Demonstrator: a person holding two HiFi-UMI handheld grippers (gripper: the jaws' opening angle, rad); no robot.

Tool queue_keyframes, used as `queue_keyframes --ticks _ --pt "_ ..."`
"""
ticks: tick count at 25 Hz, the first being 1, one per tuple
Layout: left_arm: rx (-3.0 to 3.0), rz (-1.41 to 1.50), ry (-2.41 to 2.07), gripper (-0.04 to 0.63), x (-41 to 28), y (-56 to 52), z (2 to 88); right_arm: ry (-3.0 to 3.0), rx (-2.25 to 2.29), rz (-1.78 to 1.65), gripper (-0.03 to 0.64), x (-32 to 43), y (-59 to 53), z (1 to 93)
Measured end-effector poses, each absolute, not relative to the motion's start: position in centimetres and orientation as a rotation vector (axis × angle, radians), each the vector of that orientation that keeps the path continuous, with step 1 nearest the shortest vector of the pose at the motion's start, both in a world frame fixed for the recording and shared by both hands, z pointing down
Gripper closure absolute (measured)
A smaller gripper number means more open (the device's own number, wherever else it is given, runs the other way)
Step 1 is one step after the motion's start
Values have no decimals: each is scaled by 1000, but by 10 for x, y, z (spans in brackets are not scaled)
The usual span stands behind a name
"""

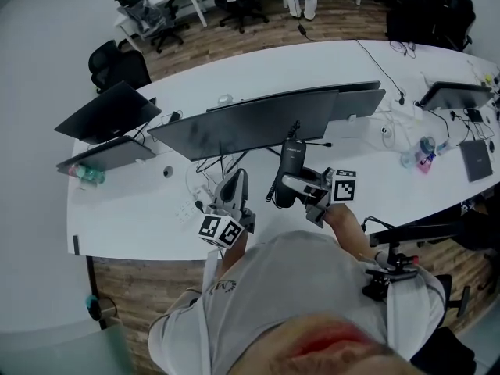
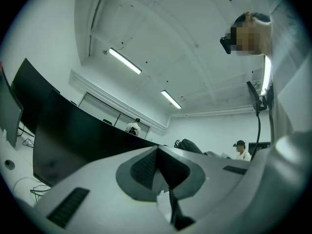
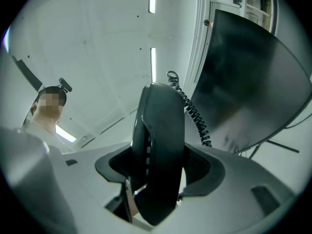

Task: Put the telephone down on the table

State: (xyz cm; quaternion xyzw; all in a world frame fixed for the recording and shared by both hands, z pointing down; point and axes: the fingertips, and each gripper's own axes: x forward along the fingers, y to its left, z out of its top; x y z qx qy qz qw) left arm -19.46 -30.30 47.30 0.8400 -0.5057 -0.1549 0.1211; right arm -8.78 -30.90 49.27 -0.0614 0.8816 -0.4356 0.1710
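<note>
Now, over the white surface (image 1: 141, 217), at 6 o'clock from the wide monitor (image 1: 258, 123), my right tool (image 3: 157, 172) is clamped on the black telephone (image 3: 161, 130), which stands upright; at its 9 o'clock my left tool (image 2: 158, 155) is fully closed, empty.

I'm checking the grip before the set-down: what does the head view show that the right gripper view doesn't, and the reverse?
Only the head view shows the white curved table and the left claw over it. Only the right gripper view shows the right claw closed on the black telephone handset, one pad on either side, plus the ceiling light strips. Both show the handset in the right claw and the wide dark monitor beyond it.
</note>
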Motion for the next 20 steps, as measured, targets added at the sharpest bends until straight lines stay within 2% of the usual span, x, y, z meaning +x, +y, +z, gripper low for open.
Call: queue_keyframes --ticks 10,20 --pt "2436 -452 -1487 586 -211 -310 476 2721 -235 -1353 319 -115 -332 583" --pt "2407 -454 -1484 585 -211 -307 487 2690 -337 -1758 319 -130 -325 717"
